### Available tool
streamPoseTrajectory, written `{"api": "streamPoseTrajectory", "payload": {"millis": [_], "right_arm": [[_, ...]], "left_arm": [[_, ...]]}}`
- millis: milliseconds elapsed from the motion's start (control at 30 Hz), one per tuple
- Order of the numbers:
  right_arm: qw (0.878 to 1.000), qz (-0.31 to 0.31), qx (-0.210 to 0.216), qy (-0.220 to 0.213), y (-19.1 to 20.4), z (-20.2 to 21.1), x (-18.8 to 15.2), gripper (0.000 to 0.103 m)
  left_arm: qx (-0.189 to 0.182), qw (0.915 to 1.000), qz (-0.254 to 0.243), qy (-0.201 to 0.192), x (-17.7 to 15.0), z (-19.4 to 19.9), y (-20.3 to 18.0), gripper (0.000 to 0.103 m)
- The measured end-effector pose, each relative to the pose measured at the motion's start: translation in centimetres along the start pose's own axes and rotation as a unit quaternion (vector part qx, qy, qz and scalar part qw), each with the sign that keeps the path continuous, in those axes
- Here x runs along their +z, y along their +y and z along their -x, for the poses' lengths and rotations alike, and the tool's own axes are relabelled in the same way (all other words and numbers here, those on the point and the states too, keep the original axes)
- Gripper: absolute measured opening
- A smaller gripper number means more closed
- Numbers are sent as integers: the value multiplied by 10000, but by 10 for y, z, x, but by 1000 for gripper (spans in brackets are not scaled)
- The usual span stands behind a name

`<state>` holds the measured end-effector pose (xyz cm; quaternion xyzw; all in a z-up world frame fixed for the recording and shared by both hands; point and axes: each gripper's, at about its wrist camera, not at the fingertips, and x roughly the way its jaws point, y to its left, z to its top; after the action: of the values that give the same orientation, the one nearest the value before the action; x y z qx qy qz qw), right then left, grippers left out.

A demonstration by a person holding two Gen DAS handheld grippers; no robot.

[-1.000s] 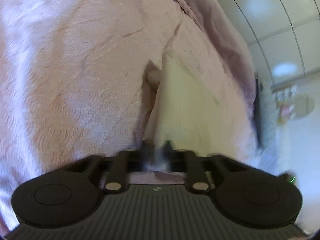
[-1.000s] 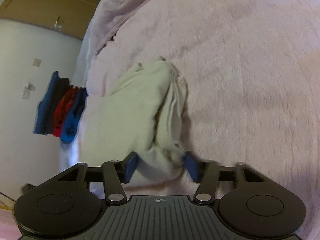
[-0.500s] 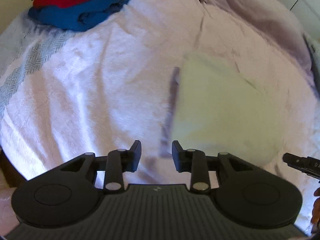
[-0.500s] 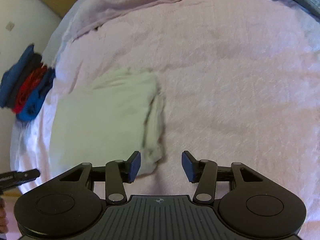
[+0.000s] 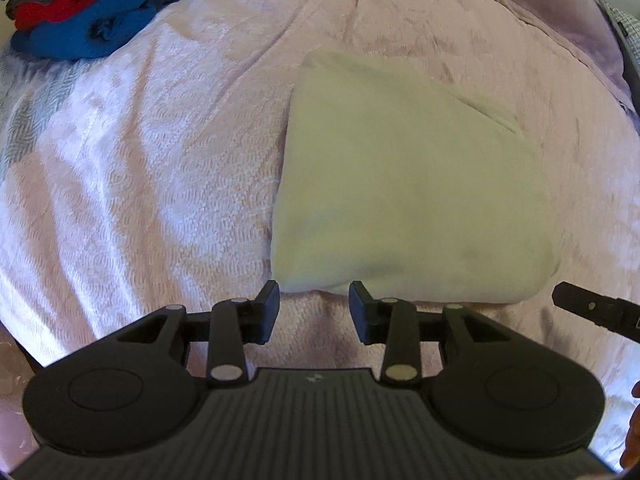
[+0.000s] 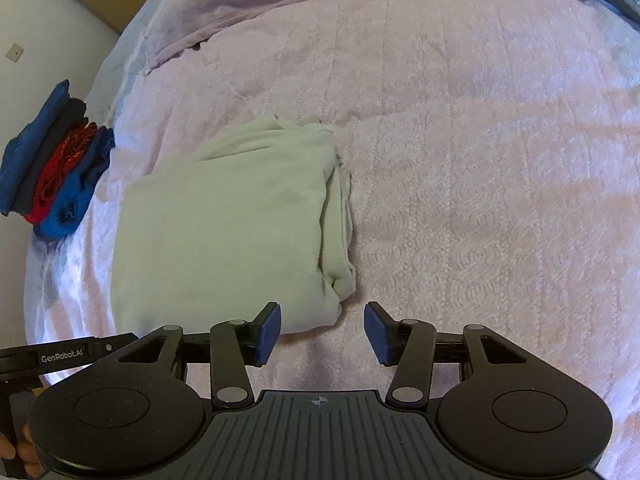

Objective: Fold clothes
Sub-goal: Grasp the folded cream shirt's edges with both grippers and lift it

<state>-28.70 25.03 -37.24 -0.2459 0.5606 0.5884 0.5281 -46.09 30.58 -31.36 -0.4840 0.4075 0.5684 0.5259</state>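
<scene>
Stack of clothes is sitting at far left bed edge. Folded pale garment is lying mid-blanket; open blanket stretching right. Left gripper is hovering, pointing down at its near edge, jaws just spreading, empty. Right gripper likewise spread, empty.
</scene>
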Motion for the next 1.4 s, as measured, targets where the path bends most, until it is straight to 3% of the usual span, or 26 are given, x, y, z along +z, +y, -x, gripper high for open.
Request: {"api": "streamPoseTrajectory", "payload": {"millis": [67,167,300,433,567,633,733,767,800,867,900,1067,1167,1400], "right_arm": [[10000,-4,61,21,-2,0,3,52],[9989,-211,387,-183,-18,6,14,69],[9892,-776,1146,-472,-54,2,34,74],[9745,-1199,1884,-210,-80,-40,52,75],[9642,-1381,2259,132,-89,-86,61,75],[9527,-1529,2620,171,-93,-101,63,75],[9411,-1726,2900,184,-93,-117,67,75],[9382,-1726,2993,190,-91,-123,69,67],[9401,-1657,2974,203,-86,-127,70,50],[9434,-1653,2867,229,-80,-131,69,42],[9441,-1676,2830,204,-79,-130,69,37],[9448,-1760,2765,12,-69,-99,57,31],[9404,-1843,2859,-22,-54,-72,43,31],[9262,-2077,3145,54,27,-8,11,31]], "left_arm": [[-203,9998,22,-91,4,3,10,36],[-875,9939,521,-432,17,5,47,45],[-1849,9737,1198,-580,34,-16,96,54],[-2642,9535,1427,-240,51,-65,108,57],[-3145,9350,1637,-61,65,-102,110,55],[-3417,9247,1677,-7,72,-114,108,54],[-3643,9183,1543,141,80,-129,98,44],[-3715,9172,1428,190,82,-132,92,38],[-3774,9161,1337,227,83,-135,89,29],[-3872,9131,1253,267,86,-137,86,13],[-3945,9097,1267,284,87,-137,87,11],[-3991,9119,952,40,81,-103,85,9],[-4061,9079,1039,-105,69,-68,96,9],[-3890,9117,1217,-513,49,42,154,9]]}}
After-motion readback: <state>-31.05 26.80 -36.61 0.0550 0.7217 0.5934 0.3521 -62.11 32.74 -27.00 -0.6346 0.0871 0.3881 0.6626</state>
